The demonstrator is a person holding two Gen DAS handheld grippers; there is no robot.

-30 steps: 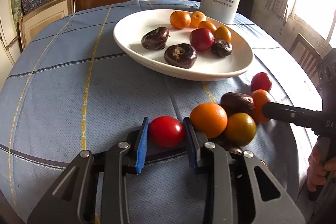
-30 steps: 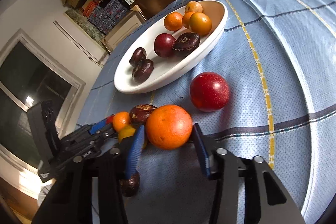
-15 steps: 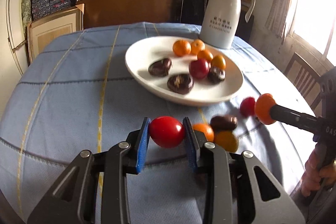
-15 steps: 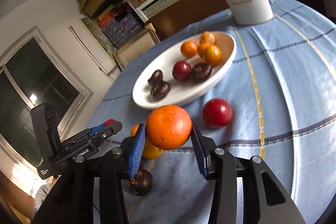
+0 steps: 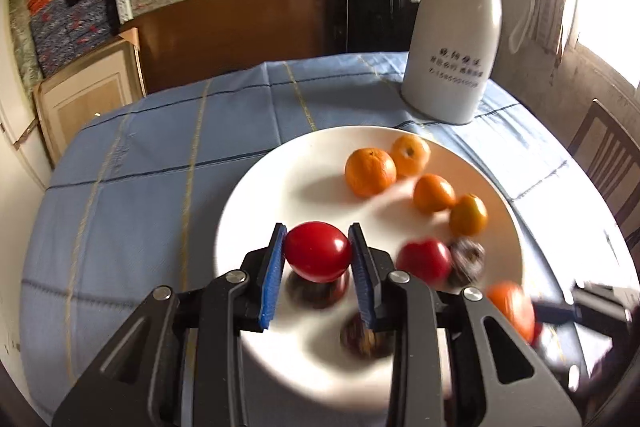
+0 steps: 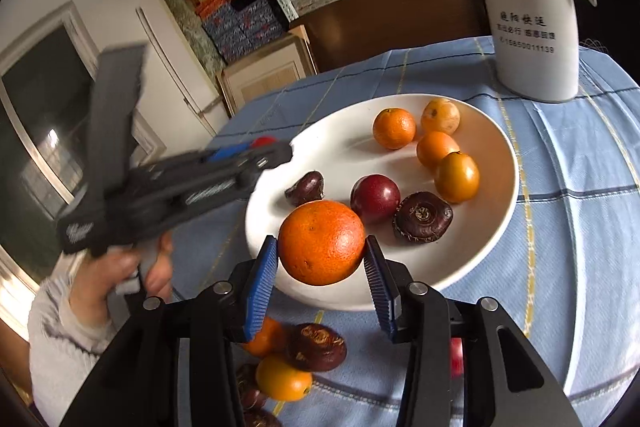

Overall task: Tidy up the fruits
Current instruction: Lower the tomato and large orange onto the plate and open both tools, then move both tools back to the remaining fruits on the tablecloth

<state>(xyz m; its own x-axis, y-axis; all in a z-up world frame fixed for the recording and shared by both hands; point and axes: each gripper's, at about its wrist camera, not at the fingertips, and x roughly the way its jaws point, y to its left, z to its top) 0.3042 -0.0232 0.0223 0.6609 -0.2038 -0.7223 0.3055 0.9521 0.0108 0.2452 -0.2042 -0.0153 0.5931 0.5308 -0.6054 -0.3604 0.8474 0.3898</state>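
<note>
My left gripper [image 5: 317,258] is shut on a red fruit [image 5: 317,251] and holds it above the near left part of the white plate [image 5: 280,187]. My right gripper [image 6: 320,259] is shut on a large orange [image 6: 322,242] and holds it over the plate's [image 6: 492,227] near rim. The plate holds several small oranges [image 6: 394,128], a dark red fruit [image 6: 375,198] and brown water chestnuts [image 6: 422,217]. The left gripper also shows in the right wrist view [image 6: 256,147], at the plate's left edge. The right gripper's orange shows blurred in the left wrist view [image 5: 512,307].
A white jug [image 6: 528,23] stands behind the plate on the blue checked tablecloth [image 5: 140,207]. Loose oranges [image 6: 282,377] and chestnuts [image 6: 316,347] lie on the cloth beneath my right gripper. A wooden chair [image 5: 608,155] stands at the right. Shelves with boxes fill the back.
Both grippers have lifted their fruit off the cloth and moved forward over the plate. The loose fruits stayed behind on the cloth.
</note>
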